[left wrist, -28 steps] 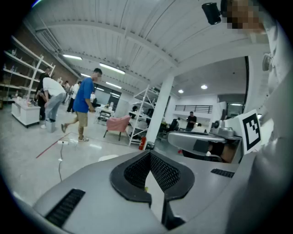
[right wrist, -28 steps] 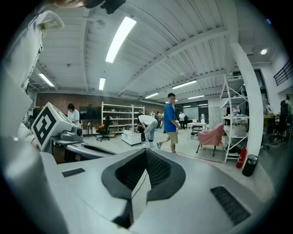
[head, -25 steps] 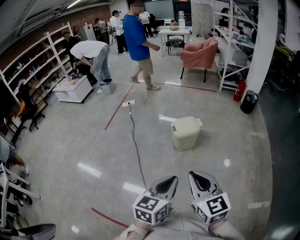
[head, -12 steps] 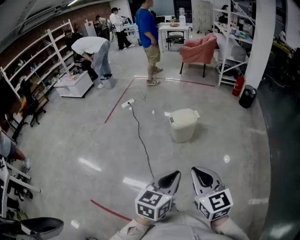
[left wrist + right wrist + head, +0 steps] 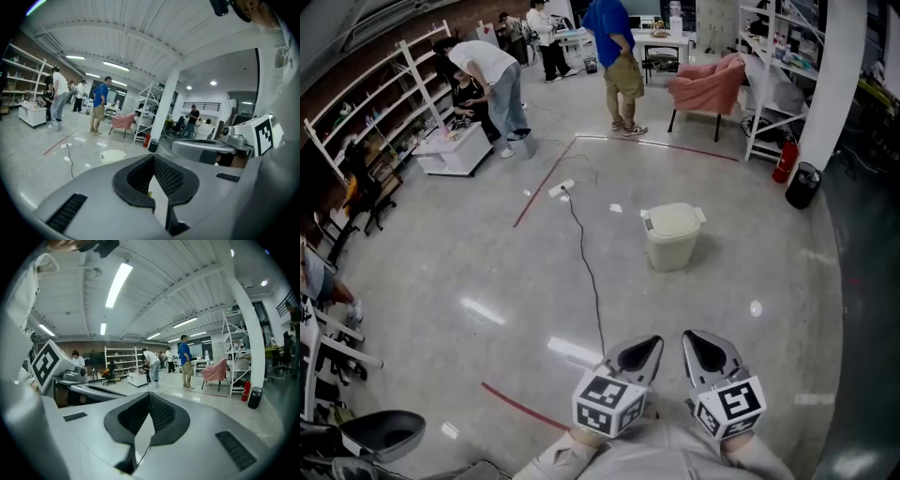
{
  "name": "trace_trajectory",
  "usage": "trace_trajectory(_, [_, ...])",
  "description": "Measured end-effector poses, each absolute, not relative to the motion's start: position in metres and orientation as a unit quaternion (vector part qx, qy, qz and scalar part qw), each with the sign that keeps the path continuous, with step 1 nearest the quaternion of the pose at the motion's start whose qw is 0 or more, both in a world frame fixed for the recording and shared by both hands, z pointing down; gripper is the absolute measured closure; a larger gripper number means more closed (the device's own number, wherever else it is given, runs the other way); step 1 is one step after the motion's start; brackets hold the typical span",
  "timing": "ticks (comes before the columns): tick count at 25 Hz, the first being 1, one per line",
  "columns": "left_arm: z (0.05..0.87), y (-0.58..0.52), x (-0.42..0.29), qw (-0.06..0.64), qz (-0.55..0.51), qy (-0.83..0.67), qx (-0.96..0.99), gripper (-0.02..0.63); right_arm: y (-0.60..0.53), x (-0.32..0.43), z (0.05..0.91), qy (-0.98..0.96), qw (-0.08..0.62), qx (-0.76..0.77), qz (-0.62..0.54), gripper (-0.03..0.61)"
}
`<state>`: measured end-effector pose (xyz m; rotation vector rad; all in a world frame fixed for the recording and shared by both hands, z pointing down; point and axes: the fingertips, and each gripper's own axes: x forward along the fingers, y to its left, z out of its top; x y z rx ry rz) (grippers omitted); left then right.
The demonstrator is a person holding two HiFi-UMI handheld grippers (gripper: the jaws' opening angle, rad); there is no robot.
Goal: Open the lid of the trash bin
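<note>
Both grippers sit low at 6 o'clock in the head view, left gripper (image 5: 649, 345) and right gripper (image 5: 694, 341) side by side, jaws clenched, empty. Trash bin (image 5: 673, 238) stands on the floor (image 5: 469, 272) at 12 o'clock from them, well apart, lid (image 5: 674, 220) down. Black cable (image 5: 586, 272) runs at 11 o'clock.

Left gripper view: left gripper (image 5: 153, 158) jaw tips together, trash bin (image 5: 112, 155) at 9 o'clock of the tips, far beyond them.

Right gripper view: right gripper (image 5: 149, 394) pads meet at the tip. Pink chair (image 5: 214, 371) at 2 o'clock.
</note>
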<state>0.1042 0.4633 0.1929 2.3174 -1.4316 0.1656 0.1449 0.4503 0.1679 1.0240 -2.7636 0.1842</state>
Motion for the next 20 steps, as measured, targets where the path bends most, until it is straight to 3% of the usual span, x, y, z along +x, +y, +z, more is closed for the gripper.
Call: trace_trajectory(20, [0.206, 0.337, 0.043, 0.216, 0.064, -0.503, 0.834, 0.609, 0.331, 0.087, 0.180, -0.926, 0.107, 0.354, 0.071, 0.580])
